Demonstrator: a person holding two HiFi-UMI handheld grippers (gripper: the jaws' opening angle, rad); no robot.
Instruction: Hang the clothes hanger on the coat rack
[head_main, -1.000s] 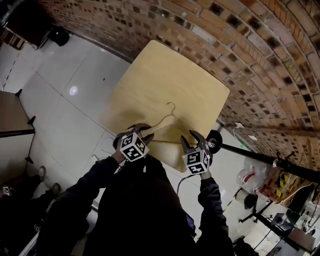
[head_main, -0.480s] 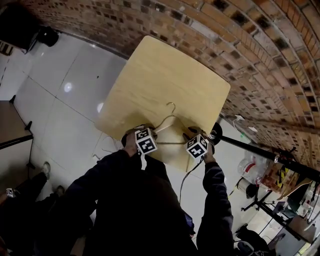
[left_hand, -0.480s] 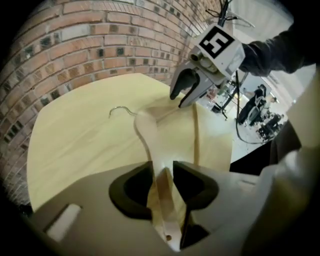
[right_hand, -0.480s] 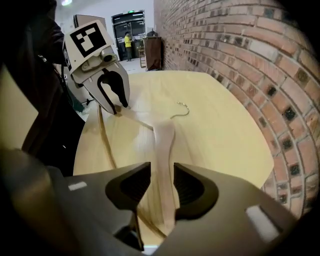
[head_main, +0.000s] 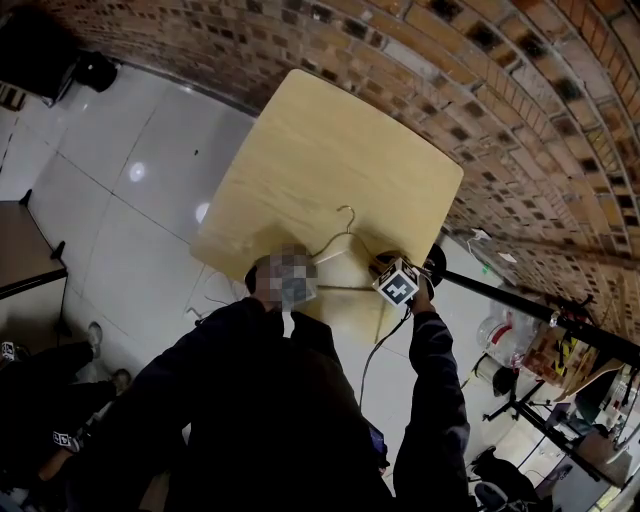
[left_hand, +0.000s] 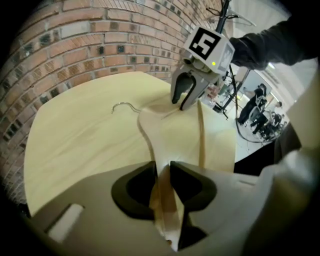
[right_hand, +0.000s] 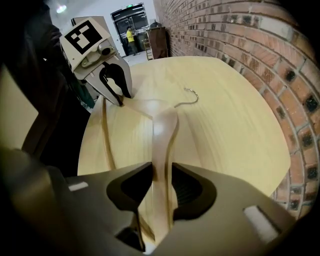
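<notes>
A pale wooden hanger (head_main: 338, 246) with a metal hook (head_main: 346, 212) lies flat on the light wooden table (head_main: 330, 140), near its front edge. My left gripper (left_hand: 161, 169) has just been closing and is shut on one arm of the hanger (left_hand: 149, 125). My right gripper (right_hand: 162, 170) has also been closing and its pads press on the other arm of the hanger (right_hand: 163, 117). Each sees the other across the hanger: the right gripper (left_hand: 185, 95), the left gripper (right_hand: 114, 90). In the head view a blurred patch covers the left gripper; the right gripper (head_main: 388, 268) points down. The black coat rack (head_main: 500, 300) stands right of the table.
A curved brick wall (head_main: 520, 90) runs behind and to the right of the table. A white tiled floor (head_main: 120, 200) lies to the left, with a dark table (head_main: 20, 240) at the frame's edge. Stands and clutter (head_main: 540, 400) fill the lower right.
Both grippers have come down from above the table's front edge onto the two ends of the hanger. The hanger itself has not moved.
</notes>
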